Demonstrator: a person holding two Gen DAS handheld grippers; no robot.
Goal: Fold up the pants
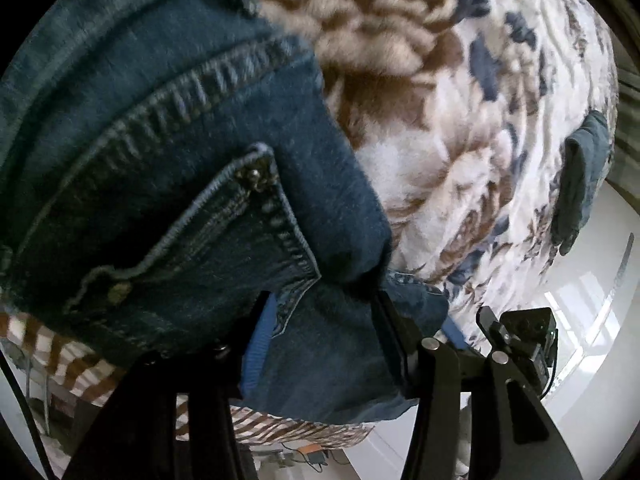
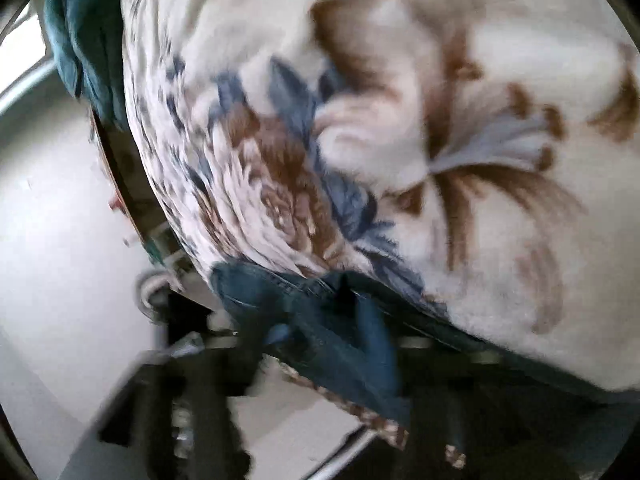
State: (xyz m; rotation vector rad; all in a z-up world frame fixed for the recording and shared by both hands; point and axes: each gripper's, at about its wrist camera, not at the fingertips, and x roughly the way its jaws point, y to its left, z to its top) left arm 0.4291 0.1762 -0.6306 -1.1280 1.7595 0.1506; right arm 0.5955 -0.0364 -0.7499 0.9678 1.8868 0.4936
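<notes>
Dark blue denim pants [image 1: 168,184] lie on a floral blanket, waistband and a front pocket with rivets facing the left wrist camera. My left gripper [image 1: 320,320] is shut on a fold of the denim at the pocket edge. The right gripper [image 1: 516,332] shows at lower right in the left wrist view. In the blurred right wrist view my right gripper [image 2: 332,320] is shut on another bunch of the pants [image 2: 344,332] at the blanket's edge. A far end of the pants [image 1: 580,176] hangs over the bed's far side; it also shows in the right wrist view [image 2: 88,40].
The white blanket with brown and blue flowers [image 1: 460,128] covers the bed [image 2: 500,160]. A pale glossy floor [image 1: 592,360] lies beyond the bed edge. Cables and small items [image 1: 304,456] lie on the floor below.
</notes>
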